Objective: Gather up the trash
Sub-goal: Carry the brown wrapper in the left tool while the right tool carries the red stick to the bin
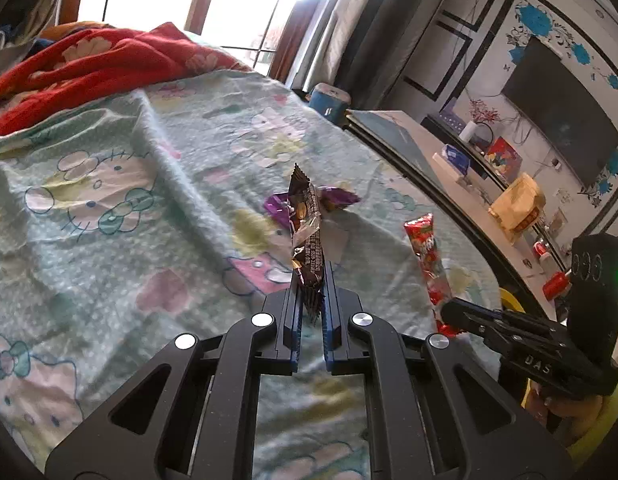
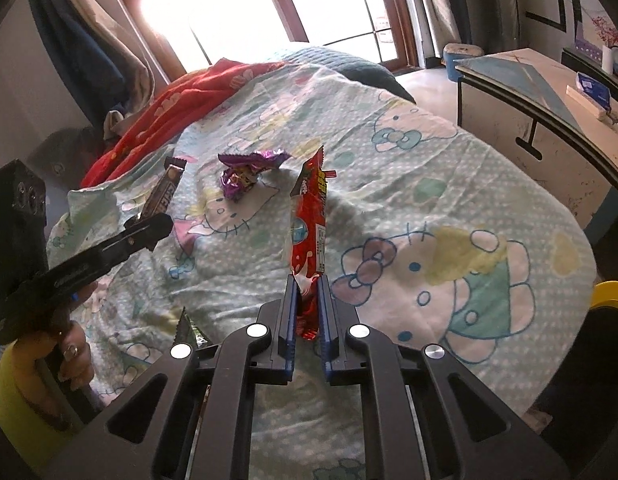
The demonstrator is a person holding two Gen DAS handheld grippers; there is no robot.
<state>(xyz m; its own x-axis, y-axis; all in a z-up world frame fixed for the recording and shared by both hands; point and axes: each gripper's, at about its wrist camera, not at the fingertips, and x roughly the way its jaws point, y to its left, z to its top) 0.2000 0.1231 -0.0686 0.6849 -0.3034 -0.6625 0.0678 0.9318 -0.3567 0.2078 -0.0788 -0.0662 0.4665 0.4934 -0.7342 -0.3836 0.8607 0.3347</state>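
Left wrist view: my left gripper (image 1: pixel 312 280) is clamped on a long brown foil snack wrapper (image 1: pixel 307 236), lifted upright above the pale green cartoon-print bedsheet (image 1: pixel 109 240). My right gripper (image 2: pixel 308 298) pinches a long red plastic snack packet (image 2: pixel 311 220) by its lower end. A crumpled purple foil wrapper (image 2: pixel 245 172) lies on the sheet just beyond both.
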